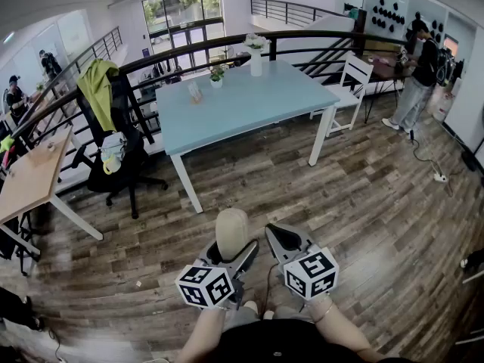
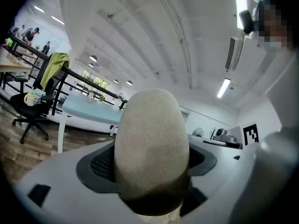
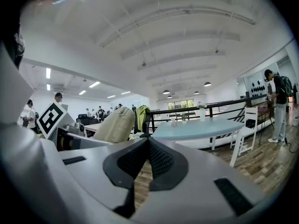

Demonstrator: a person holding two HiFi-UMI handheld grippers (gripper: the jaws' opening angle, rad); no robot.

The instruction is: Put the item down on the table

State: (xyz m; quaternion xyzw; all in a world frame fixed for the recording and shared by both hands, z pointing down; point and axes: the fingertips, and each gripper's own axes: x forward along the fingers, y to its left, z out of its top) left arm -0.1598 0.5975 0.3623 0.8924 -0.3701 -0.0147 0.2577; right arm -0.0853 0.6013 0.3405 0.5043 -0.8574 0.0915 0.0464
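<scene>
I am clamping my wide-spread left tool [image 1: 234,256] round the base of the light-looking, fuzzy, probably squashy beige egg-shaped item [image 2: 152,146], my right tool [image 3: 148,158] riding shut and empty.

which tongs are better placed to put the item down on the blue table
Left. The left tongs grip the beige rounded item, while the right tongs are shut and empty. The light blue table stands ahead of both.

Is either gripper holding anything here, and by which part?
The left gripper clamps the beige, felt-like egg-shaped item around its lower end; the right gripper is shut and empty.
</scene>
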